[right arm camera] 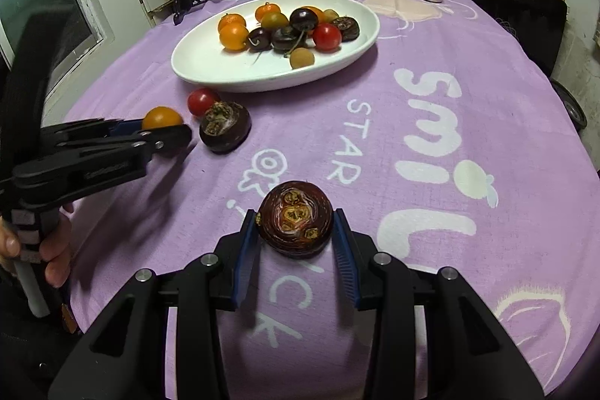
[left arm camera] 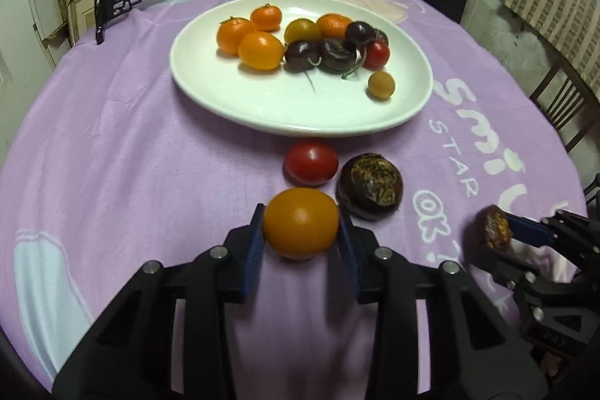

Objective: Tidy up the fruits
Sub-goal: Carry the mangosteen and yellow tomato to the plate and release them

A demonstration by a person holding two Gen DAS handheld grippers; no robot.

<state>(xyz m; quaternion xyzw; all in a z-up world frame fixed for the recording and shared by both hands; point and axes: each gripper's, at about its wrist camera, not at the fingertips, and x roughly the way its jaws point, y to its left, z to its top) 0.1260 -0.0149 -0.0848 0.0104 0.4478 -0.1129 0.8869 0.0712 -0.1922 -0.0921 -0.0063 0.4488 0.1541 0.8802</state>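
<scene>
Fruits mostly sit on the white plate [left arm camera: 210, 92] ahead of both tongs, done as far as I can see. My left tongs [left arm camera: 302, 231] are clenched on an orange tomato [left arm camera: 300, 223]; my right tongs [right arm camera: 295, 231] are clenched on a dark chestnut [right arm camera: 294, 222], both down at the purple cloth [right arm camera: 450, 36]. Left over: those two, plus a red tomato [left arm camera: 311, 162] and a second chestnut [left arm camera: 370, 187] just beyond my left tips.

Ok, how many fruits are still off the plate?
4: an orange tomato gripped by the left gripper, a red tomato and a dark brown fruit on the cloth beyond it, another dark brown fruit in the right gripper. None looks hidden.
</scene>
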